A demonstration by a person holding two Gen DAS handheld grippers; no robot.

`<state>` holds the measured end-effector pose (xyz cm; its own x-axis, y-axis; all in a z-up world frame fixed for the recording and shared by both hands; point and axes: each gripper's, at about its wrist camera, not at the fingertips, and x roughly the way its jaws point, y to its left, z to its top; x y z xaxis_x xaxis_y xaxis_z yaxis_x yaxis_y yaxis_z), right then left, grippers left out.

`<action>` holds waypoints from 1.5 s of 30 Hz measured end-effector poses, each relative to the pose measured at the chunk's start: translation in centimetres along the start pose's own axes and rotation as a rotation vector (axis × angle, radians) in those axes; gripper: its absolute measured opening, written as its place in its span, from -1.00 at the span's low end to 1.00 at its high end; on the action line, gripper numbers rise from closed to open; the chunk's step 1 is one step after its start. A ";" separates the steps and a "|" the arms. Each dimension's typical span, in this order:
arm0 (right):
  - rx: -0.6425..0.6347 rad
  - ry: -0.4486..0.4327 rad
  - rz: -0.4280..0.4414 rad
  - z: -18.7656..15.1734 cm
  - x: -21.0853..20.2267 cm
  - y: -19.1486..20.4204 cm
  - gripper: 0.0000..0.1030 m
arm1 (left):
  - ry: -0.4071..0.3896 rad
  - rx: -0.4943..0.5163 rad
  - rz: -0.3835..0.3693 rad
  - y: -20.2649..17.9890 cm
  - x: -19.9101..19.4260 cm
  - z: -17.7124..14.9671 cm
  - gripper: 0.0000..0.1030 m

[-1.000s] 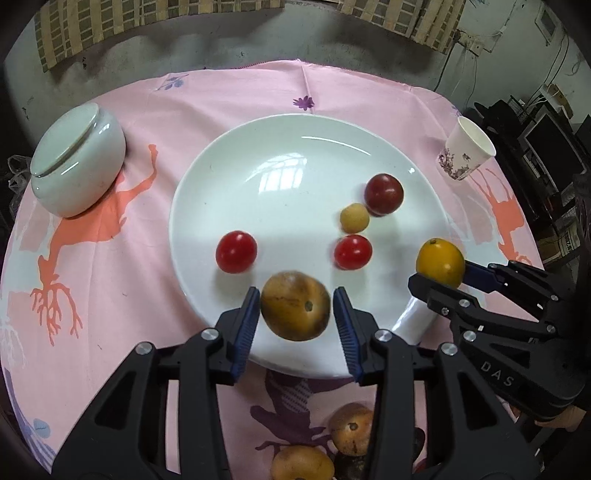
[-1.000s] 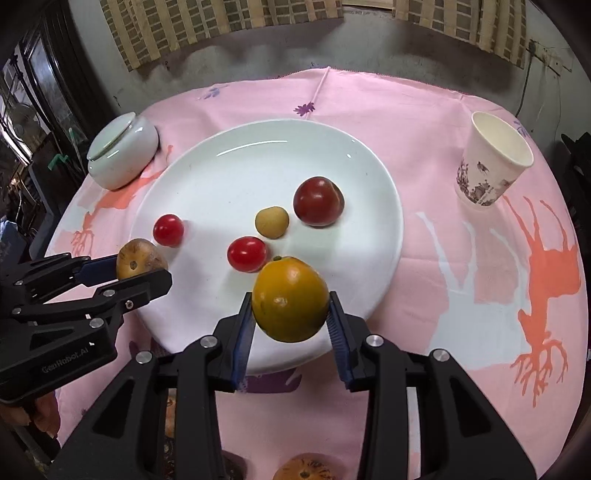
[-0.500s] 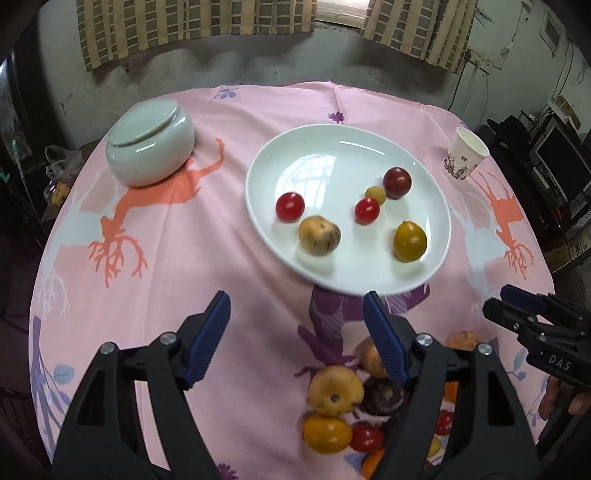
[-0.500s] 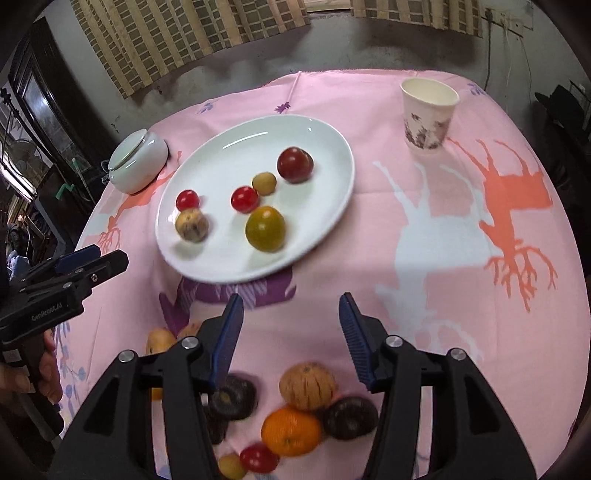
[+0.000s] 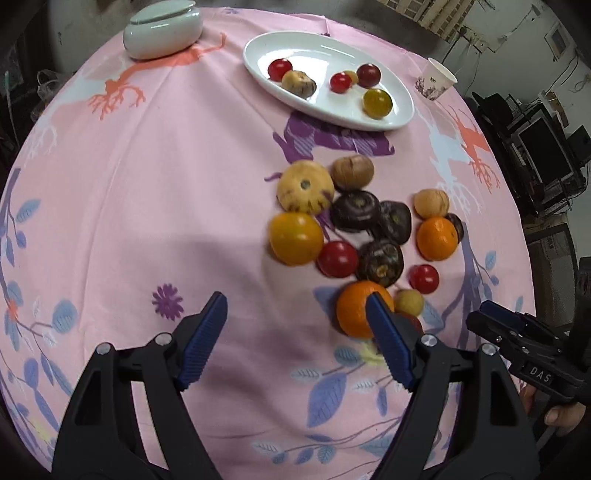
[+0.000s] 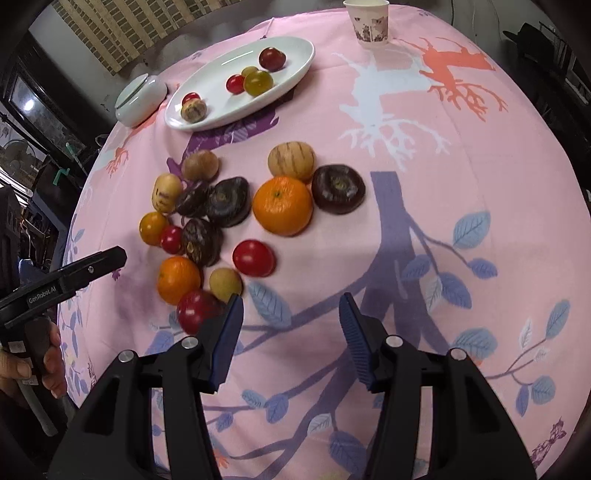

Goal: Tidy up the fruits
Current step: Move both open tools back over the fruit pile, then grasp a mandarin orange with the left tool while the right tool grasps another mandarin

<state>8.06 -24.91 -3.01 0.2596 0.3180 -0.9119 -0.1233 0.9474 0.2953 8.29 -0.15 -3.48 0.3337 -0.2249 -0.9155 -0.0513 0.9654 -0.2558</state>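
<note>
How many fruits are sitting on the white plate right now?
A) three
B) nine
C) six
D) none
C: the white plate holds six: two small red ones, a dark red one, a small yellowish one, a yellow-green one and a brownish striped one.

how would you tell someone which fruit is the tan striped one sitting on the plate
Find the white plate at the far side of the pink cloth, next to the lidded white bowl. Six fruits sit on it; the tan striped fruit is at the end nearest that bowl, beside a red tomato. It is the only dull beige, streaked one there.
</note>
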 end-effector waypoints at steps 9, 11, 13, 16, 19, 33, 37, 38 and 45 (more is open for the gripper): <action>-0.024 0.006 0.007 -1.6 -0.5 1.1 0.08 | 0.033 0.032 -0.003 -2.1 0.3 -1.1 0.54; -0.022 0.008 0.003 -1.8 -0.4 1.0 0.11 | 0.049 0.034 0.004 -2.4 0.7 -1.0 0.54; -0.017 0.015 0.005 -2.0 -0.3 0.8 0.15 | 0.066 0.029 0.013 -2.7 1.2 -0.9 0.54; -0.013 0.024 0.014 -2.2 -0.1 0.6 0.16 | 0.096 0.000 -0.028 -3.1 2.1 -0.6 0.52; -0.019 0.036 0.015 -2.4 0.3 0.5 0.16 | 0.093 0.019 -0.020 -3.9 2.6 -0.2 0.48; -0.034 0.054 0.019 -1.7 1.3 0.6 0.17 | 0.123 -0.047 -0.080 -3.5 4.7 -1.2 -0.15; -0.028 0.041 -0.006 -0.9 1.4 0.2 0.17 | 0.077 -0.052 -0.045 -1.5 2.8 -1.6 -0.15; -0.028 0.033 -0.017 -0.4 1.4 0.1 0.17 | 0.063 -0.051 -0.039 -1.0 2.1 -1.6 -0.15; 0.033 -0.007 -0.013 2.7 2.2 -0.2 0.17 | 0.027 -0.103 -0.027 1.6 0.4 -1.6 -0.15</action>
<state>11.25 -24.28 -4.31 0.2675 0.3059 -0.9137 -0.0880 0.9521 0.2929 6.85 1.06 -4.77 0.3106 -0.2556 -0.9156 -0.1395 0.9405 -0.3098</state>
